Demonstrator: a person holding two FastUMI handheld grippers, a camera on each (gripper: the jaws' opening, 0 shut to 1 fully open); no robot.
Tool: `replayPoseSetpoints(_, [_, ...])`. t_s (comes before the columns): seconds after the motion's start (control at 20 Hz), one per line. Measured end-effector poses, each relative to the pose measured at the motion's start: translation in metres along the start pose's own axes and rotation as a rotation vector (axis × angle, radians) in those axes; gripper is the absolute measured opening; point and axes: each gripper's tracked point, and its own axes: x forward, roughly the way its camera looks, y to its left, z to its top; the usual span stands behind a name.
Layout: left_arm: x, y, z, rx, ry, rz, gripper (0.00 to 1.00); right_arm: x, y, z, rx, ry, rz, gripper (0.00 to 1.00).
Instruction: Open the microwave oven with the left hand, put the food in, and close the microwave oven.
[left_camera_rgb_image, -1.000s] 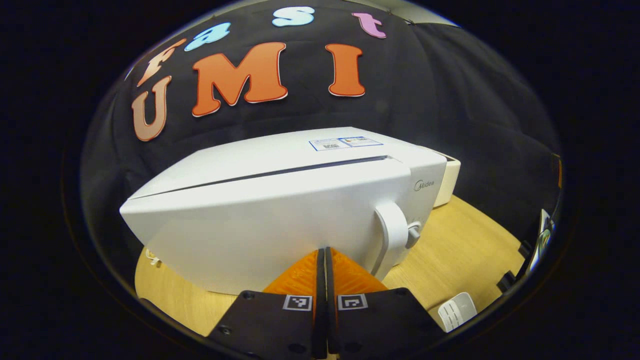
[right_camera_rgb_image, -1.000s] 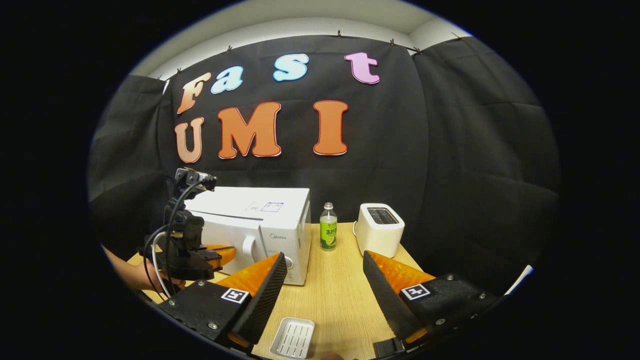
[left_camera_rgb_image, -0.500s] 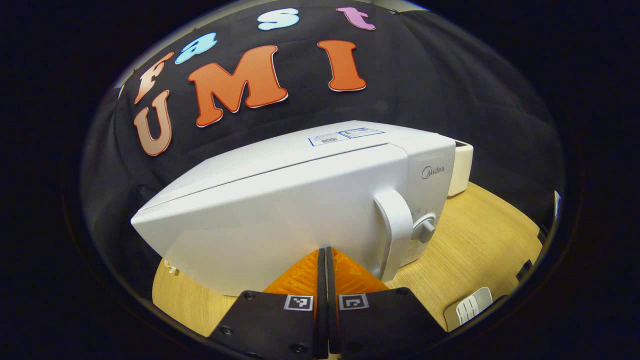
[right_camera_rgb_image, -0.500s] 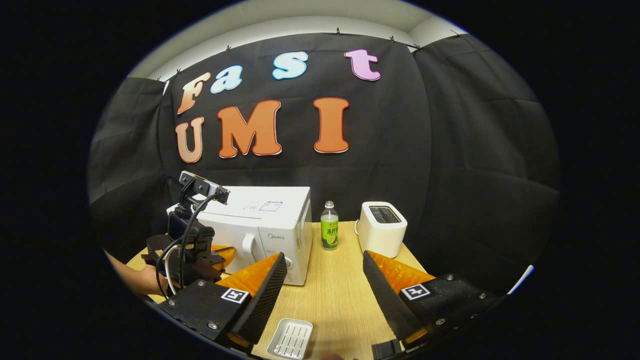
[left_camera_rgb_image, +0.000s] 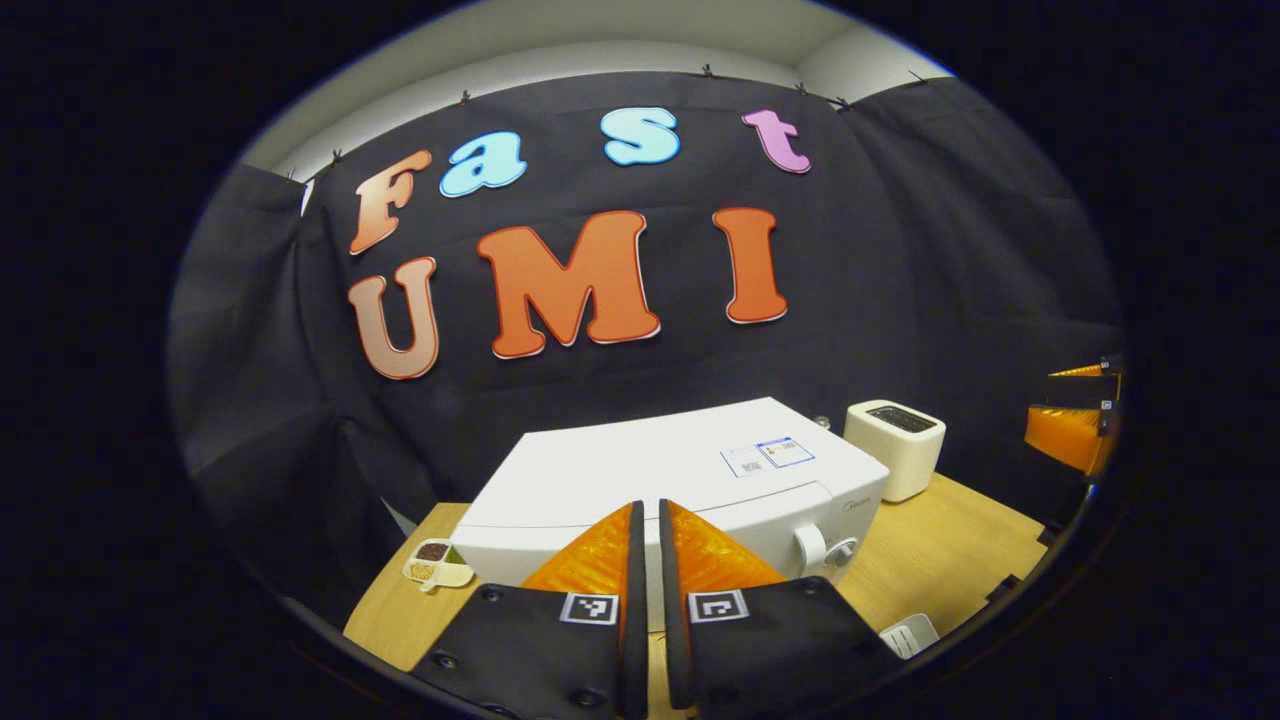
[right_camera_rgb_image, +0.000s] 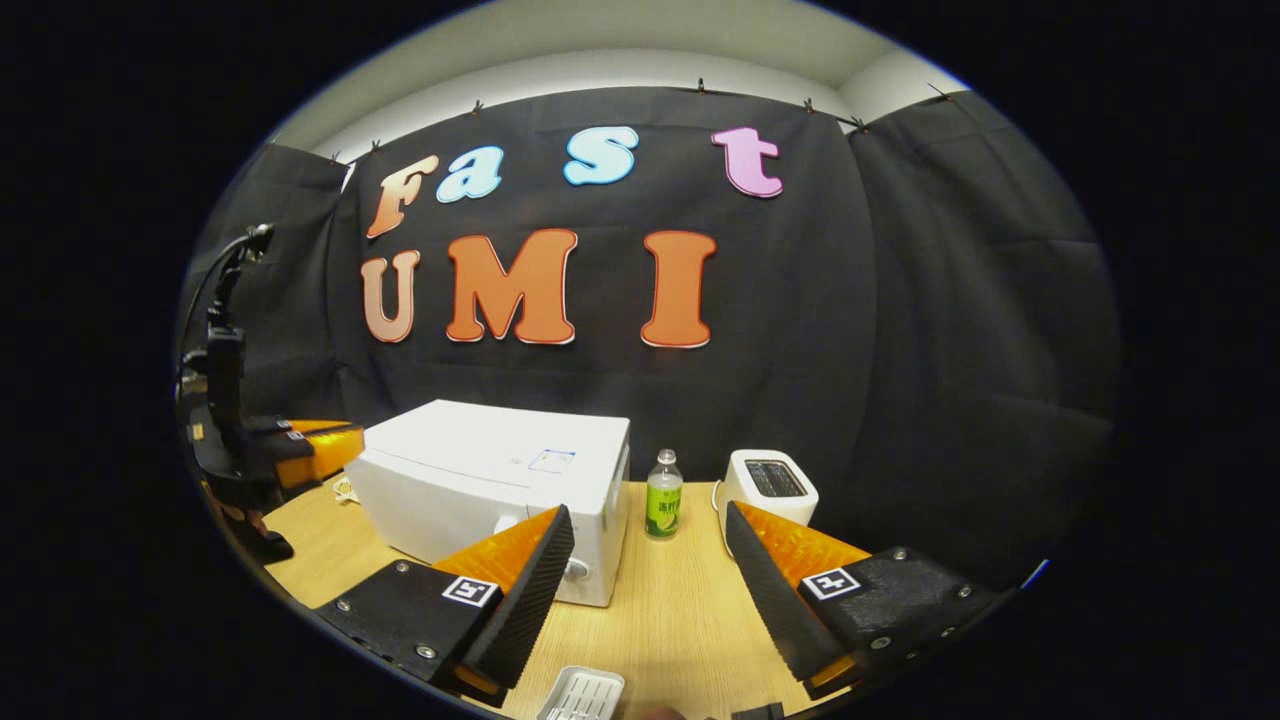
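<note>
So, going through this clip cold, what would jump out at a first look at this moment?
The white microwave stands out first, on the left of the wooden table with its door shut. To its right stand a green-labelled bottle and a white toaster. The right gripper hangs wide open in front of them, while the left gripper, fingers nearly together, is raised above the microwave's front.
</note>
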Motion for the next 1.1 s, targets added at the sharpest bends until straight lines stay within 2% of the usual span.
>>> replayPoseSetpoints(0.15, [-0.028, 0.045, 0.034, -0.047, -0.052, 0.056, 0.25, 0.004, 0.014, 0.027, -0.017, -0.034, 0.017, 0.95])
replayPoseSetpoints(0.2, [-0.038, 0.061, 0.046, -0.059, -0.073, 0.076, 0.18, 0.003, 0.022, 0.039, -0.009, -0.056, 0.031, 0.95])
replayPoseSetpoints(0.3, [-0.057, 0.089, 0.063, -0.082, -0.103, 0.111, 0.29, 0.003, 0.037, 0.063, 0.007, -0.102, 0.061, 0.95])
replayPoseSetpoints(0.35, [-0.066, 0.101, 0.068, -0.091, -0.112, 0.125, 0.46, 0.003, 0.042, 0.071, 0.01, -0.12, 0.07, 0.95])
replayPoseSetpoints(0.4, [-0.075, 0.114, 0.073, -0.098, -0.123, 0.144, 0.53, 0.002, 0.047, 0.082, 0.011, -0.14, 0.082, 0.95])
replayPoseSetpoints(0.45, [-0.083, 0.125, 0.077, -0.103, -0.132, 0.162, 0.69, 0.002, 0.053, 0.09, 0.007, -0.159, 0.094, 0.95])
replayPoseSetpoints(0.5, [-0.092, 0.136, 0.079, -0.107, -0.139, 0.18, 0.75, 0.002, 0.058, 0.097, 0.001, -0.172, 0.103, 0.95])
replayPoseSetpoints(0.55, [-0.101, 0.144, 0.082, -0.11, -0.146, 0.196, 0.72, 0.001, 0.062, 0.103, -0.007, -0.182, 0.114, 0.95])
replayPoseSetpoints(0.6, [-0.108, 0.152, 0.084, -0.113, -0.152, 0.21, 0.75, 0.0, 0.068, 0.107, -0.016, -0.193, 0.126, 0.95])
replayPoseSetpoints(0.65, [-0.116, 0.158, 0.087, -0.114, -0.16, 0.218, 0.82, 0.0, 0.074, 0.113, -0.022, -0.205, 0.139, 0.95])
replayPoseSetpoints(0.7, [-0.125, 0.166, 0.092, -0.114, -0.173, 0.228, 0.8, -0.001, 0.079, 0.118, -0.027, -0.217, 0.148, 0.95])
replayPoseSetpoints(0.9, [-0.148, 0.186, 0.111, -0.103, -0.22, 0.266, 0.94, -0.006, 0.094, 0.132, -0.046, -0.247, 0.167, 0.95])
replayPoseSetpoints(0.95, [-0.152, 0.189, 0.115, -0.098, -0.229, 0.271, 0.95, -0.007, 0.096, 0.134, -0.047, -0.252, 0.168, 0.95])
replayPoseSetpoints(1.0, [-0.156, 0.193, 0.118, -0.096, -0.234, 0.274, 0.92, -0.009, 0.098, 0.136, -0.047, -0.257, 0.169, 0.95])
replayPoseSetpoints(1.05, [-0.157, 0.194, 0.121, -0.094, -0.238, 0.274, 0.96, -0.012, 0.099, 0.138, -0.046, -0.263, 0.169, 0.94])
replayPoseSetpoints(1.1, [-0.159, 0.192, 0.122, -0.096, -0.24, 0.273, 0.93, -0.014, 0.1, 0.14, -0.043, -0.267, 0.169, 0.94])
